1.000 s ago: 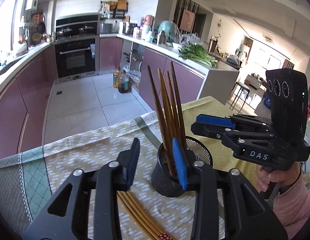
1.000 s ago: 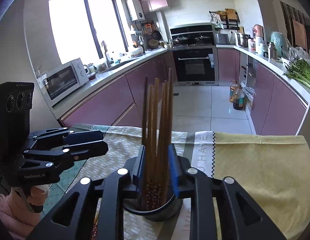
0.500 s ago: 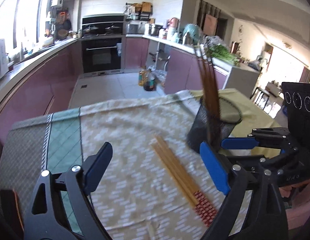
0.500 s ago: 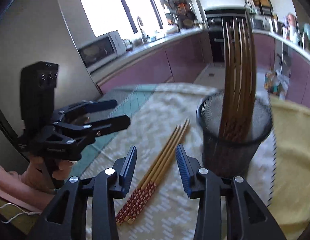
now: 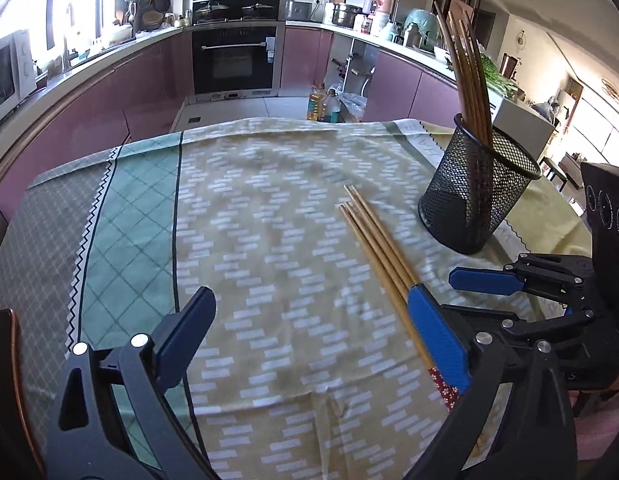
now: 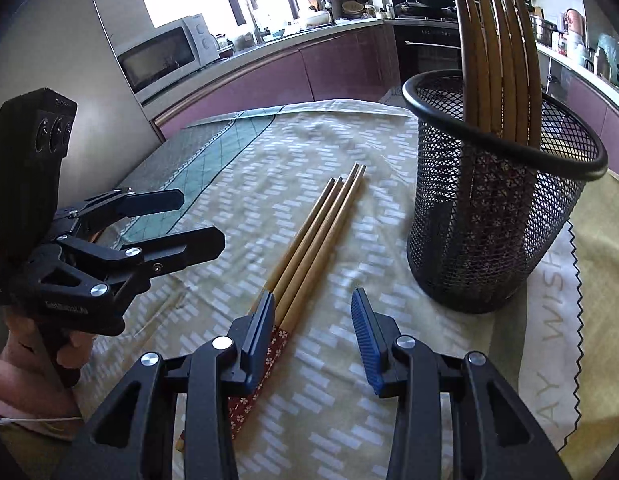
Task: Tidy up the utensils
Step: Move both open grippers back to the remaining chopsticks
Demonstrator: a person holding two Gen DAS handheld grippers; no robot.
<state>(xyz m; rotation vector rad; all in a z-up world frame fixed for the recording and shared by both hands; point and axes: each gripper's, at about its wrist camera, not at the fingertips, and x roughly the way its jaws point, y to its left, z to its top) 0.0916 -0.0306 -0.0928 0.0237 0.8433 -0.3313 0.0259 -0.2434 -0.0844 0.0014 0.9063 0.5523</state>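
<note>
A black mesh cup [image 5: 475, 188] [image 6: 497, 208] stands on the tablecloth with several wooden chopsticks [image 5: 467, 76] [image 6: 495, 44] upright in it. Several more chopsticks [image 5: 379, 244] [image 6: 313, 236] with red patterned ends lie flat on the cloth, left of the cup. My left gripper [image 5: 309, 320] is open wide and empty, low over the cloth near the loose chopsticks' thick ends. My right gripper [image 6: 313, 324] is open and empty, just above those same ends; it also shows in the left wrist view [image 5: 509, 292].
The patterned tablecloth [image 5: 249, 208] covers the table, whose far edge drops to the kitchen floor. My left gripper also shows at the left of the right wrist view [image 6: 181, 220]. Purple cabinets [image 5: 149, 72] and an oven [image 5: 233, 60] lie behind.
Both grippers have pulled back from the mesh cup and dropped lower. The right gripper let go of the chopsticks now standing in the cup. The left gripper has opened wider.
</note>
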